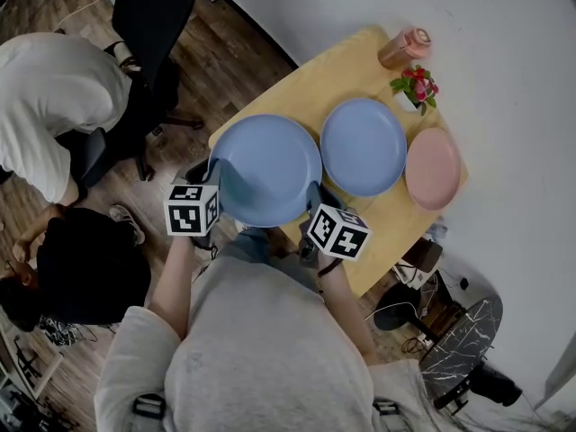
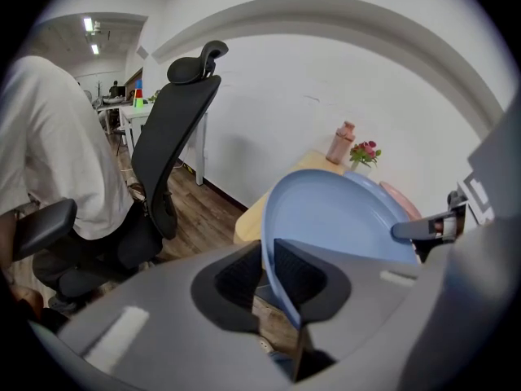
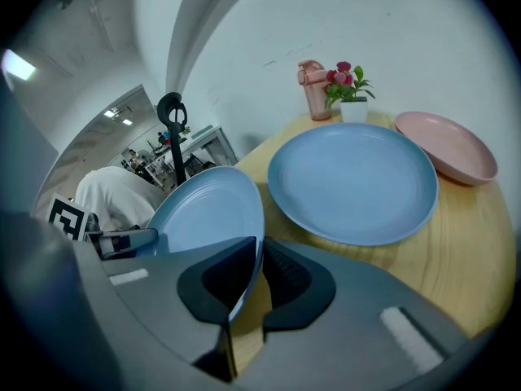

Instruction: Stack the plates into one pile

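Three plates are in view on the wooden table (image 1: pixel 306 88). The big blue plate (image 1: pixel 265 169) hangs over the table's near corner, tilted. My left gripper (image 1: pixel 211 171) is shut on its near-left rim, and my right gripper (image 1: pixel 313 198) is shut on its near-right rim. In the left gripper view the blue plate (image 2: pixel 342 218) runs edge-on between the pads of the left gripper (image 2: pixel 267 263). In the right gripper view the right gripper (image 3: pixel 259 271) clamps the same plate (image 3: pixel 207 214). A second blue plate (image 1: pixel 363 145) and a pink plate (image 1: pixel 433 167) lie flat beyond it.
A pink bottle (image 1: pixel 405 48) and a small flower pot (image 1: pixel 415 86) stand at the table's far corner by the white wall. A black office chair (image 1: pixel 148 52) and two people (image 1: pixel 54 106) are on the left. A dark marble side table (image 1: pixel 459 336) stands at lower right.
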Demonstrator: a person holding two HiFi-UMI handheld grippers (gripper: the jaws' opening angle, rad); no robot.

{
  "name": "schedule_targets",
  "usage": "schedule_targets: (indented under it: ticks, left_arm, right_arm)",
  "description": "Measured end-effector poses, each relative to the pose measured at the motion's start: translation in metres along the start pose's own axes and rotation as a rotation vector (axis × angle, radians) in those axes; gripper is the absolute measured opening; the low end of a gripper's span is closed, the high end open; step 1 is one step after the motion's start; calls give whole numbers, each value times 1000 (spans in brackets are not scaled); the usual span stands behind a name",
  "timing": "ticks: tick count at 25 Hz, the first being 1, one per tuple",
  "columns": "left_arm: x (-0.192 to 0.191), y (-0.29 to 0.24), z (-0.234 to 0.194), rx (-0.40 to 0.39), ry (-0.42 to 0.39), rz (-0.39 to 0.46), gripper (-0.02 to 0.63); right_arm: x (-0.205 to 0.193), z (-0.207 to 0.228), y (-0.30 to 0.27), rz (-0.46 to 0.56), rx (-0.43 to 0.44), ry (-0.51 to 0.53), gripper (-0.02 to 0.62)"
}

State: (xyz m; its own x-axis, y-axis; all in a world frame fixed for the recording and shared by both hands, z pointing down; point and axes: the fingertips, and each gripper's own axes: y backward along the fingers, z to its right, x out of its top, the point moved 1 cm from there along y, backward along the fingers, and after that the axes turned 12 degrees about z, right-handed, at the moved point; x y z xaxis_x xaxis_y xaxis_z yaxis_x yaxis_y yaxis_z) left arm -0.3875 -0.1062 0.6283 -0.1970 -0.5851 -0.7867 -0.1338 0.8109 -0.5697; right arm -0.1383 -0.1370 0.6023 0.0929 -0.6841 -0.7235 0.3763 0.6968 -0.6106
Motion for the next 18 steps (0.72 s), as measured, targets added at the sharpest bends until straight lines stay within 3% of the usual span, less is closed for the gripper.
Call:
schedule_targets:
  ticks: [11, 18]
  left_arm:
    - [52, 23, 18, -34, -38, 135, 101]
    - [85, 17, 60, -150, -54, 203, 97]
  right_arm:
    - [44, -10, 27, 137, -5, 19, 28]
    - [82, 12, 62, 245, -47, 15, 26]
